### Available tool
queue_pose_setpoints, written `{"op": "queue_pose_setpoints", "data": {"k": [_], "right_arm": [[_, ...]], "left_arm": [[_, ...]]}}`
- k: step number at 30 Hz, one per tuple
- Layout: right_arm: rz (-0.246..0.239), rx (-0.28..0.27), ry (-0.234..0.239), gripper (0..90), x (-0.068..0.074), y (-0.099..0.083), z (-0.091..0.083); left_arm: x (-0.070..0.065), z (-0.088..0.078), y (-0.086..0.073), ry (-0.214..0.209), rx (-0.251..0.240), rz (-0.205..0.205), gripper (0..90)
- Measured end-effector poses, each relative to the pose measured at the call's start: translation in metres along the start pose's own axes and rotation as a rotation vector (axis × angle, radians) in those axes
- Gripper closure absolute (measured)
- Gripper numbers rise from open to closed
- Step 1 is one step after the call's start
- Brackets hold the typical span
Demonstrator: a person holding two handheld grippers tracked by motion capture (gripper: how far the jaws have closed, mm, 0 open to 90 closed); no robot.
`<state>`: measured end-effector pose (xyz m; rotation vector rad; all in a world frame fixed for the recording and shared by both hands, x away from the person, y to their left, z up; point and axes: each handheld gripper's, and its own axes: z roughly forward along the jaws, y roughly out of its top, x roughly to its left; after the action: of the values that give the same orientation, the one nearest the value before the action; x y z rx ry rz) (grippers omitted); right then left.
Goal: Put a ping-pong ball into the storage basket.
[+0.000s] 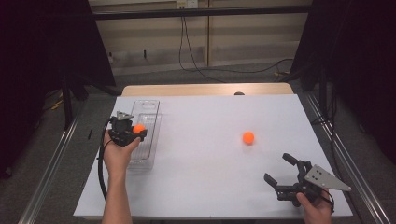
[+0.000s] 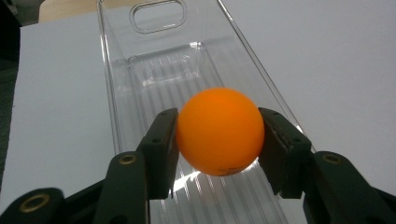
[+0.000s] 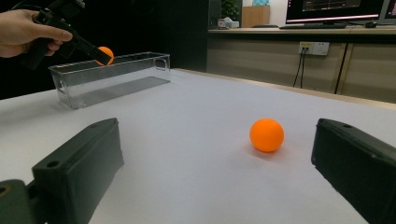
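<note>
My left gripper (image 1: 138, 130) is shut on an orange ball (image 2: 219, 130), which hangs over the clear plastic bin (image 1: 150, 108) at the table's left; both black pads (image 2: 161, 144) press its sides. The same held ball (image 3: 105, 54) hovers just above the bin's rim (image 3: 112, 60) in the right gripper view. A second orange ball (image 1: 248, 137) lies loose on the white table, right of centre. My right gripper (image 1: 279, 169) stands open near the front right corner, pointing at that ball (image 3: 266, 135) from a short way off, with nothing between its jaws.
The white tabletop (image 1: 205, 177) ends in a wooden strip (image 1: 205, 89) at the far side. Metal rails (image 1: 46, 179) run along both flanks. Cables trail on the floor behind. The bin (image 2: 154, 70) is long, narrow and ribbed inside.
</note>
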<state>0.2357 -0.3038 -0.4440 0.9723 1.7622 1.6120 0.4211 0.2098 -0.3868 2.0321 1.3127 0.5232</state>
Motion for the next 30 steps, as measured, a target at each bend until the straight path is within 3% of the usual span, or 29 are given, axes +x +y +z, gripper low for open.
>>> {"op": "queue_pose_setpoints", "data": {"k": [16, 30], "right_arm": [[0.004, -0.005, -0.006, 1.5, -0.0017, 0.0, -0.0014], [0.007, -0.007, -0.008, 1.5, -0.0016, 0.0002, -0.0022]], "left_arm": [[0.001, 0.0081, -0.0015, 0.0, 0.021, -0.002, 50.9], [0.0025, 0.008, -0.0012, 0.012, 0.007, -0.011, 50.8]]}}
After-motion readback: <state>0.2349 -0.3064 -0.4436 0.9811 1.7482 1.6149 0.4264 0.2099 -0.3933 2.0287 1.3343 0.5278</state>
